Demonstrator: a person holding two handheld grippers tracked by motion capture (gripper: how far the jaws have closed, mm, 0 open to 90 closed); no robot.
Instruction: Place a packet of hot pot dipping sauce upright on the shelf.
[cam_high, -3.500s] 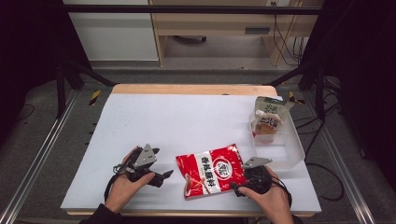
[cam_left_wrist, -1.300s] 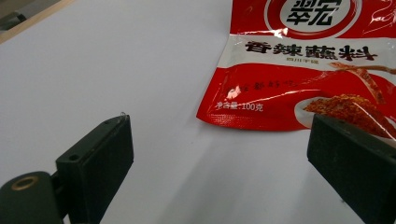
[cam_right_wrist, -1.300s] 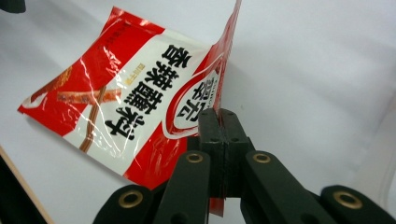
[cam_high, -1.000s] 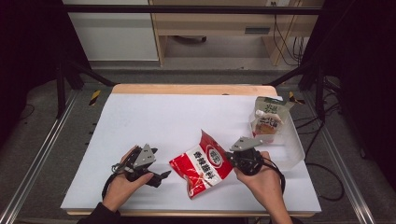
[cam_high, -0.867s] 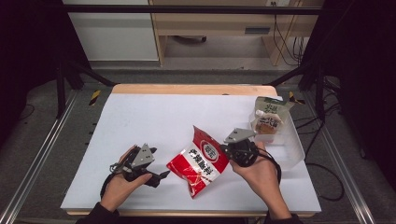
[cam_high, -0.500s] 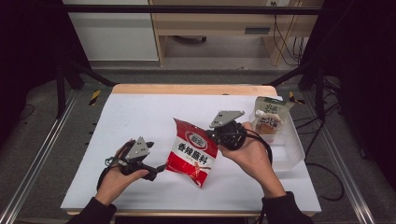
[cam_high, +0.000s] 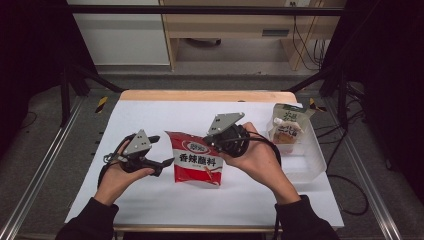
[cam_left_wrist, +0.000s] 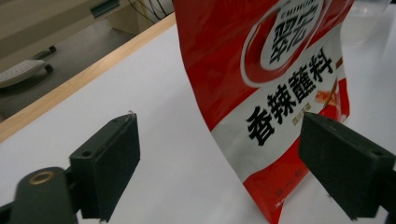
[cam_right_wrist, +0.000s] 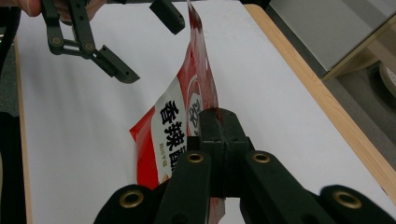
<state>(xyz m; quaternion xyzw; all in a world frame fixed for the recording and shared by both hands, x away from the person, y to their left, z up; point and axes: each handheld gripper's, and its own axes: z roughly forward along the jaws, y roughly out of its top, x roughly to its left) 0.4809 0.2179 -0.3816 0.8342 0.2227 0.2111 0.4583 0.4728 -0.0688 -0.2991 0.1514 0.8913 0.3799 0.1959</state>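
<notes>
Two hand-held black grippers, left gripper (cam_high: 162, 162) and right gripper (cam_high: 209, 141), each topped by a grey three-cornered plate; brass-ringed pivots on black linkages; trailing black cables; dark sleeves

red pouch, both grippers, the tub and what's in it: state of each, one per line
red pouch: sealed, held upright by its top corner, lower edge at the table
right gripper: shut on the red pouch's edge
left gripper: open, jaws spread beside the pouch, not touching it
clear tub: open-topped, resting on the table
green-and-white pouch: standing upright inside the tub
</notes>
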